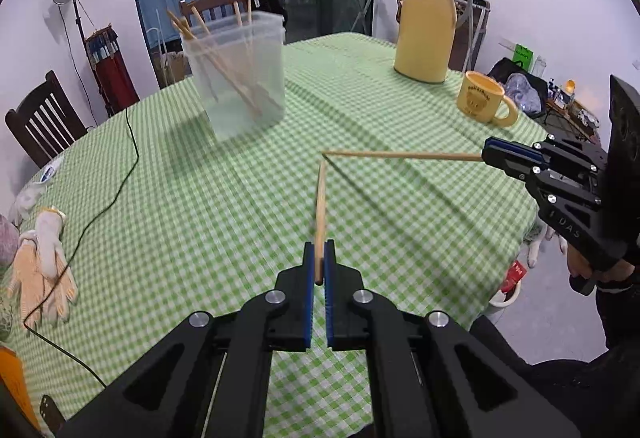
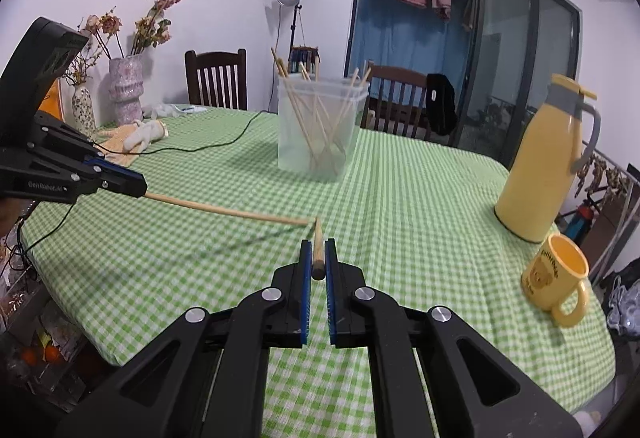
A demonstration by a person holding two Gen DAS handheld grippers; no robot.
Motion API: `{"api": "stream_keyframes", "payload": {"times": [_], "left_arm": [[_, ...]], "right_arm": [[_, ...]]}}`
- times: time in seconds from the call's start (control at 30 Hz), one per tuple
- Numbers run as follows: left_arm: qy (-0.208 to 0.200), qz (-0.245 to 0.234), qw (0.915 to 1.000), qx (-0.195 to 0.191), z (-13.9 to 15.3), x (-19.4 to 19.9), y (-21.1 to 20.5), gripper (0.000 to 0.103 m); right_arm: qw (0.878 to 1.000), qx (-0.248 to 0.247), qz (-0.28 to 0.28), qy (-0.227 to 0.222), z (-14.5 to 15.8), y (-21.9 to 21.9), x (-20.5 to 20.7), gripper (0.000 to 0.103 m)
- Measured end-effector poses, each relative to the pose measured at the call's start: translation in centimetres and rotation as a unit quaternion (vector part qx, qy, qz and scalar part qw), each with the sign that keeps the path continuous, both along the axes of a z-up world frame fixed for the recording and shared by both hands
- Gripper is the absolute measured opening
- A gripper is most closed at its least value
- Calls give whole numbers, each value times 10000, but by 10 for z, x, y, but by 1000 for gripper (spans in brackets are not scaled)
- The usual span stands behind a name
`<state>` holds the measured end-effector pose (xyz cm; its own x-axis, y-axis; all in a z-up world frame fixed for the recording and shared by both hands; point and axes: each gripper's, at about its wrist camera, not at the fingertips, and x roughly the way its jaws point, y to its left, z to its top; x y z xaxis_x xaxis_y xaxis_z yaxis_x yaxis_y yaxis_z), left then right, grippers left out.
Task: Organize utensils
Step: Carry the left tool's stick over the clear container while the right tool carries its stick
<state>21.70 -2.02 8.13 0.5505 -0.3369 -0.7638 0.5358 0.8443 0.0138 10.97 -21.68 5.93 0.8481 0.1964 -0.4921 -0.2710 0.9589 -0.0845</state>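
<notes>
My left gripper [image 1: 319,252] is shut on a wooden chopstick [image 1: 320,206] that points forward above the green checked tablecloth [image 1: 224,206]. My right gripper [image 2: 318,250] is shut on a second chopstick [image 2: 317,246]; in the left wrist view this one [image 1: 400,155] runs leftward from the right gripper [image 1: 486,155]. The two chopstick tips nearly meet. In the right wrist view the left gripper [image 2: 142,186] holds its chopstick [image 2: 228,211]. A translucent plastic container [image 1: 240,74] with several chopsticks stands farther back; it also shows in the right wrist view [image 2: 318,126].
A yellow thermos jug [image 1: 426,22] and a yellow mug [image 1: 482,98] stand at the right. Work gloves [image 1: 42,262] and a black cable [image 1: 120,174] lie at the left. Vases [image 2: 126,90] with dried flowers and wooden chairs [image 2: 216,78] ring the table.
</notes>
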Motion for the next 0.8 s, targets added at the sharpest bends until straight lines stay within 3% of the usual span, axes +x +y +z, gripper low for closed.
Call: {"api": "stream_keyframes", "payload": {"times": [0.33, 0.6, 0.8], "left_arm": [[-451, 70, 9987, -221, 55, 6, 20, 1], [-657, 279, 9962, -495, 87, 19, 35, 1], [-770, 355, 9949, -538, 116, 39, 37, 1]], "right_arm": [[9989, 308, 357, -86, 40, -11, 13, 6], [9942, 846, 640, 156, 77, -19, 51, 6], [9930, 865, 792, 172, 104, -15, 75, 6]]}}
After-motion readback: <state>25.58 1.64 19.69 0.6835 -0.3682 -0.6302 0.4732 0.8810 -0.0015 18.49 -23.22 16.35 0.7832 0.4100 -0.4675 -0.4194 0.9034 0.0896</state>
